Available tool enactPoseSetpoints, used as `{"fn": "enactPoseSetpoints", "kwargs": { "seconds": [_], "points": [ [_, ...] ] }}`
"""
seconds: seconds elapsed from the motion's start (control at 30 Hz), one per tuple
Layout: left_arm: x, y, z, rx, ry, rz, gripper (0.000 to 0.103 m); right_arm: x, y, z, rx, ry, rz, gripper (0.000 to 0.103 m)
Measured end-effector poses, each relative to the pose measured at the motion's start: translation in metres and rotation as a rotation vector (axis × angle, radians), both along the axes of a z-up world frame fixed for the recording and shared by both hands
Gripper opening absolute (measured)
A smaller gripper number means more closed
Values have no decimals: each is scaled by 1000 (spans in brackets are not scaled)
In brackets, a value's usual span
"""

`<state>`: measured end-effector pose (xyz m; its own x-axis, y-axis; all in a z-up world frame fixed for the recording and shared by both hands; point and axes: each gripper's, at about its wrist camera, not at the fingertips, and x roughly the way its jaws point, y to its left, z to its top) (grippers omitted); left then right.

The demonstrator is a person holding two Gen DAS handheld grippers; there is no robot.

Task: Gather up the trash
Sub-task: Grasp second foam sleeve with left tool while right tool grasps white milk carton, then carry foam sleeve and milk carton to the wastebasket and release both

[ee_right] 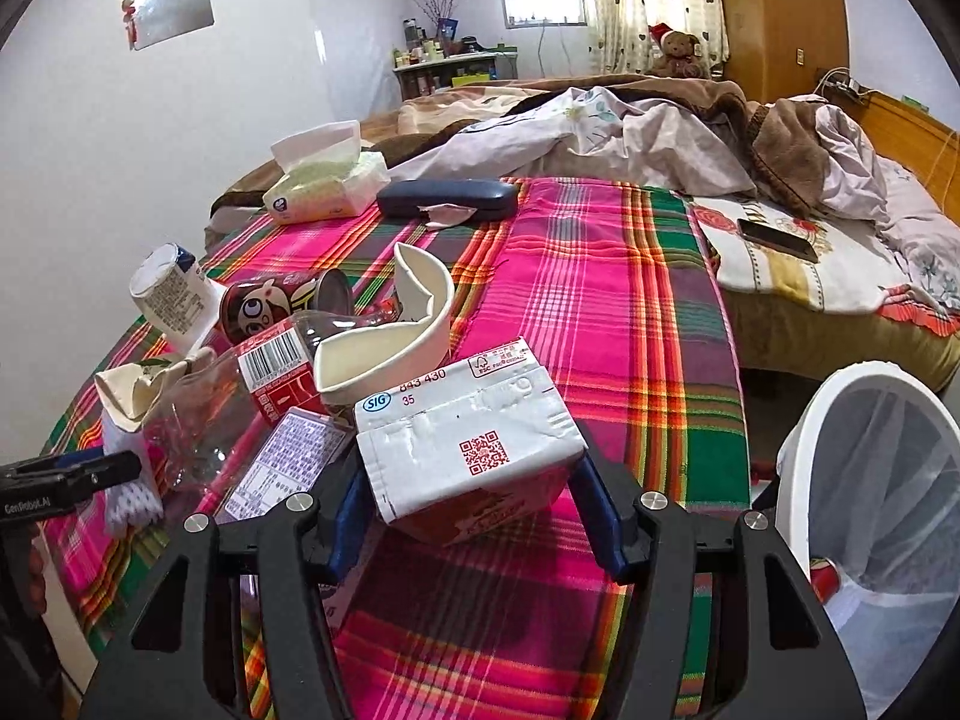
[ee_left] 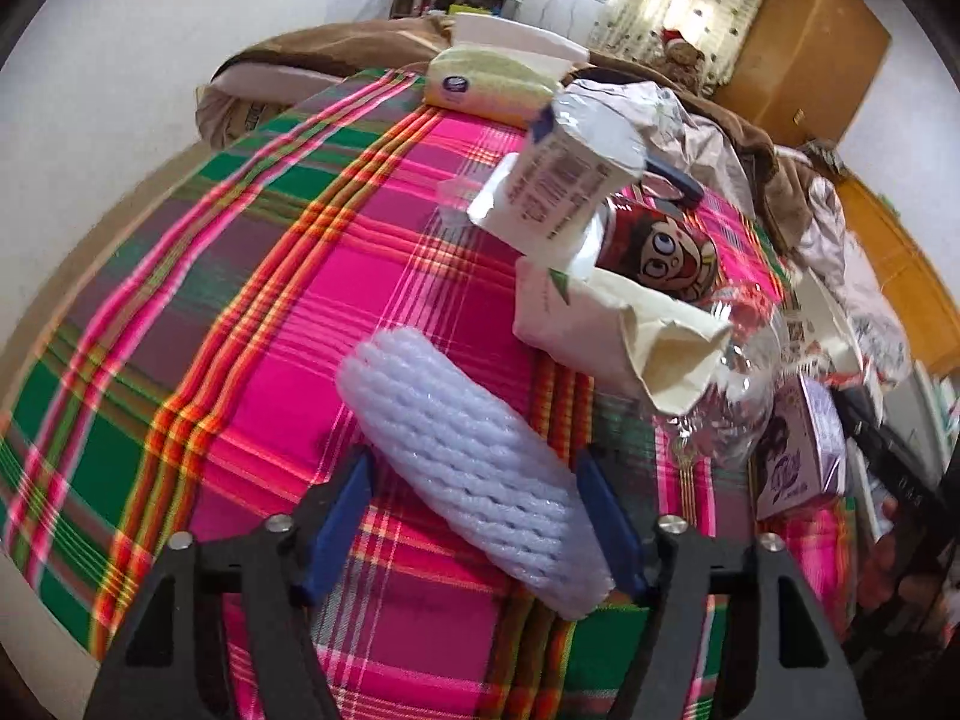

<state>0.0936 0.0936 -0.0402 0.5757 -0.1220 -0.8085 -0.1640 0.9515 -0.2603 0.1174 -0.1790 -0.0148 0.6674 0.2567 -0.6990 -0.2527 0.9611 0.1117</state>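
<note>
Trash lies on a plaid cloth [ee_left: 384, 228]. In the left wrist view my left gripper [ee_left: 480, 510] is open around a white foam net sleeve [ee_left: 474, 462] that lies between its blue fingers. Beyond it are a crushed cream carton [ee_left: 606, 342], a white cup [ee_left: 570, 180], a cartoon can [ee_left: 666, 252] and a clear bottle [ee_left: 738, 384]. In the right wrist view my right gripper [ee_right: 474, 510] grips a white SIG carton [ee_right: 462, 444], lifted off the cloth. A torn paper bowl [ee_right: 390, 342] lies behind it.
A white bin with a clear liner [ee_right: 882, 492] stands at the right of the right wrist view. A tissue pack [ee_right: 330, 180], a dark glasses case [ee_right: 447, 197] and a phone [ee_right: 777, 238] lie farther back, before rumpled bedding [ee_right: 660, 126].
</note>
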Motion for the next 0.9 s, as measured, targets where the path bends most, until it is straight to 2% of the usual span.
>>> {"fn": "enactPoseSetpoints", "kwargs": {
  "seconds": [0.13,0.3,0.37,0.43,0.57,0.7,0.9],
  "points": [
    [7,5,0,-54,-18,55,68,0,-2,-1,5,5,-3,61],
    [18,-3,0,-15,-21,78,68,1,-6,0,10,2,-21,61],
    [20,-8,-1,0,-29,76,64,1,-7,-1,14,1,-26,61],
    [22,-8,-2,-28,-33,61,44,1,-9,-1,15,-1,-34,61],
    [24,-8,-1,-38,-31,52,34,0,-12,0,24,-5,-43,61],
    [23,-18,-2,-9,-31,10,32,-1,-13,-1,29,-6,-45,61],
    [14,-19,4,-21,-51,-19,32,-8,-15,0,34,-19,-43,60]
  ]
}}
